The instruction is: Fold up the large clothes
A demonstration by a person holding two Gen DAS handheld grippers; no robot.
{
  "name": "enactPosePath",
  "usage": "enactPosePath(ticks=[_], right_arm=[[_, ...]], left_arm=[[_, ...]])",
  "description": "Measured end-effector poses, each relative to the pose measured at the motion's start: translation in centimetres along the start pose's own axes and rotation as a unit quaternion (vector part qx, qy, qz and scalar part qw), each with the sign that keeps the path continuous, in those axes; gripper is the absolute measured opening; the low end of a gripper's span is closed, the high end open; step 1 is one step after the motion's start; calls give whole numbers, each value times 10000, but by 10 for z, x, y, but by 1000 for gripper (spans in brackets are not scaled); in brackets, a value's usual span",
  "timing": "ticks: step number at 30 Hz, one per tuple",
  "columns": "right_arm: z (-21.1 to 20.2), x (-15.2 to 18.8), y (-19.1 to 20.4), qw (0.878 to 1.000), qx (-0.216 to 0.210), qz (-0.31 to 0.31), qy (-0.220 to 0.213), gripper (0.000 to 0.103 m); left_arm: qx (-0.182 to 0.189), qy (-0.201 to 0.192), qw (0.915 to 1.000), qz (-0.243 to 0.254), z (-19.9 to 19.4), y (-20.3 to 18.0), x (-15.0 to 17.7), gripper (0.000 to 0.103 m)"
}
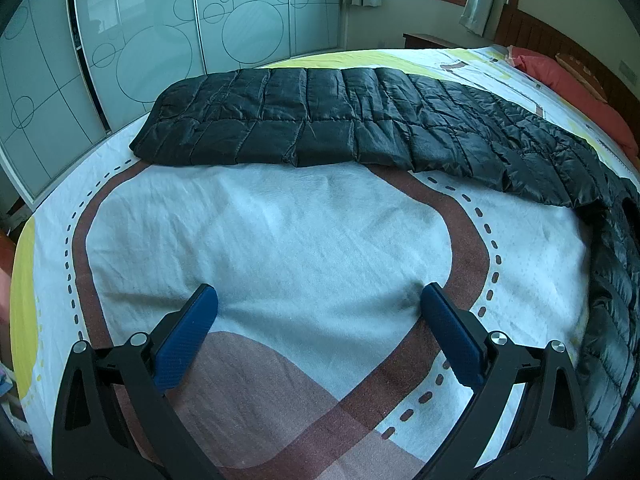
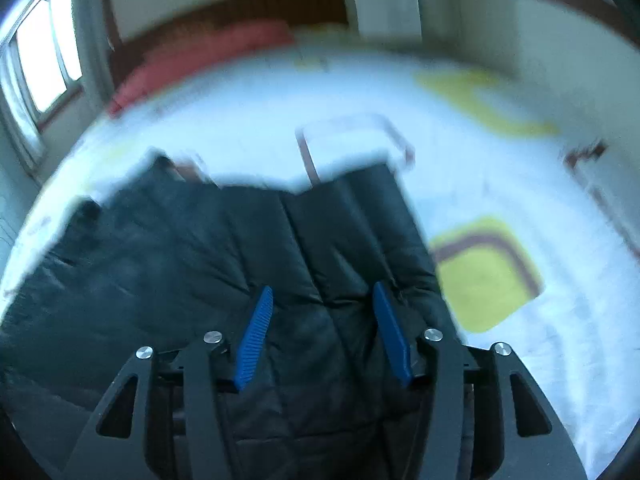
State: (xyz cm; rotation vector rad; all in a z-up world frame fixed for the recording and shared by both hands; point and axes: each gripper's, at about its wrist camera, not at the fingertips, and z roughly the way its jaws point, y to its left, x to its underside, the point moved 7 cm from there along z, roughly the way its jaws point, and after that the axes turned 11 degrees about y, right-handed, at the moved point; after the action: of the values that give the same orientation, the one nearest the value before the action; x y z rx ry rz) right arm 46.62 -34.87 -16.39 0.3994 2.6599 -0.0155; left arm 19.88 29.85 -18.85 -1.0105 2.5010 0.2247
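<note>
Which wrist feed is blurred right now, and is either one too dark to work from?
Right wrist view: smeared by motion, black quilted jacket and bedsheet soft-edged. Left wrist view: sharp, evenly daylit, the jacket's stitching crisp; only fisheye bending and dark corners.

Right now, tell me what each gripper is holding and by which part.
The left gripper is open over the bedspread and holds nothing. The right gripper is open above the black jacket, its pads clear of the fabric.

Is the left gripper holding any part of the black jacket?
No. The left gripper stands open over the bare bedspread, and the black quilted jacket lies farther up the bed, clear of its fingers.
</note>
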Motion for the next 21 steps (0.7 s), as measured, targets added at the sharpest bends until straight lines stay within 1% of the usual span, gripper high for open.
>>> enactPosePath(ticks=[2,3,4,6,7,8,9,10,12,13,14,15,18,21], right_arm=[[-7,-4,5,9999,132,-39,53,54],[-15,-6,9,10000,86,-31,-8,54],[-24,-8,12,9999,18,-44,-130,54],[-35,-14,19,9991,77,-83,-416,54],[-33,-16,21,9989,72,-74,-466,56],[-25,-16,21,9992,23,-60,-400,59],[-11,-13,22,9998,-2,-69,-191,64],[8,-11,21,9998,14,-173,105,69],[3,-11,25,9992,238,-315,-85,68],[-5,-9,27,9995,203,-236,-109,68],[-14,-5,31,9997,21,-168,-151,68],[-31,4,38,9992,-221,-118,-298,68],[-58,29,52,9976,-357,-293,-509,68],[-63,50,62,9969,-439,-437,-495,68]], left_arm=[[10,0,10000,-4,0,1,0,101],[10,-2,10000,-5,0,0,0,101],[3,-4,10000,-1,0,0,0,101],[-10,-5,10000,3,0,0,0,101],[-5,-3,10000,1,0,0,0,101],[-3,-1,10000,0,0,0,0,101],[-5,-1,10000,1,0,0,0,101],[-9,-4,10000,3,0,-1,0,101],[-3,3,10000,1,1,0,0,101],[8,-2,10000,-5,0,0,0,101],[7,-3,10000,-5,0,-1,0,101],[-2,-1,10000,-2,1,-1,0,101],[-14,-5,10000,0,2,-2,0,101],[-14,-4,10000,0,2,-4,-1,101]])
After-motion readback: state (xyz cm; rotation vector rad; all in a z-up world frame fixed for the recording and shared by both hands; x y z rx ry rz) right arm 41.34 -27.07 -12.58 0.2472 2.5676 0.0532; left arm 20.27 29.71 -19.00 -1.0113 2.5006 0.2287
